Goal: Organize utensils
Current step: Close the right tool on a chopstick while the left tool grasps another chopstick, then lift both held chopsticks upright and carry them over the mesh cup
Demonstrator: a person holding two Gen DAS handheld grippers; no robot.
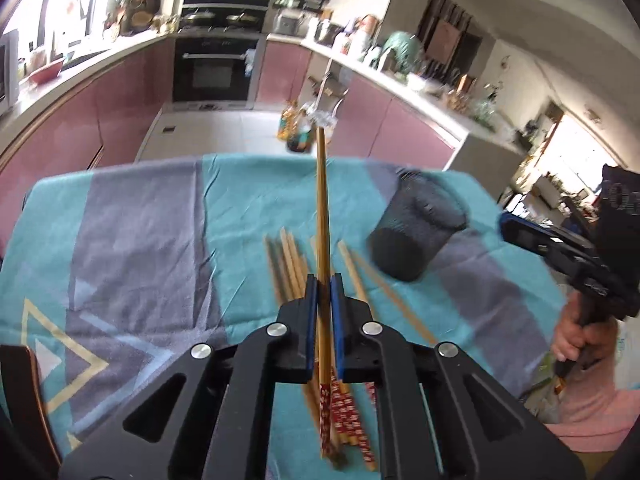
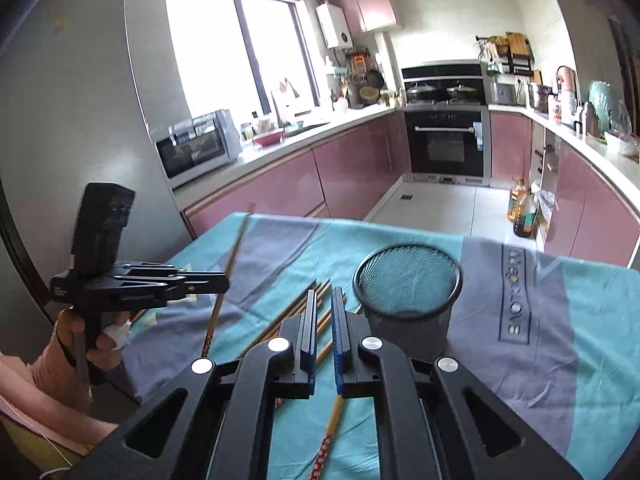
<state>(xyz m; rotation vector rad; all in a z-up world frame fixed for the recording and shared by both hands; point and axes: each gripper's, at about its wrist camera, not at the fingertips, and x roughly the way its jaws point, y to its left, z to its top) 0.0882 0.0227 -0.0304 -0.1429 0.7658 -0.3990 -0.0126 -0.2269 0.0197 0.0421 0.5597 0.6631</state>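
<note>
A: Closest in, the left hand-held gripper (image 1: pixel 324 280) pinches one chopstick (image 1: pixel 321 200), long axis toward 12 o'clock, lifted above the tabletop (image 1: pixel 140 220).

B: And the mesh cup (image 1: pixel 416 232)?

A: At 2 o'clock from it, upright; one cup only. The left side carries the load, so it must swing rightward.

B: The rest?

A: A loose pile of chopsticks (image 2: pixel 320 308) beneath, roughly eight; blur hinders counting. The right hand-held gripper (image 2: pixel 325 300) is nearly closed, empty, cup at its 1 o'clock.

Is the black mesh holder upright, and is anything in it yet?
Upright and empty: the mesh holder stands on its base on the tablecloth, and the right wrist view into its mouth shows only mesh.
</note>
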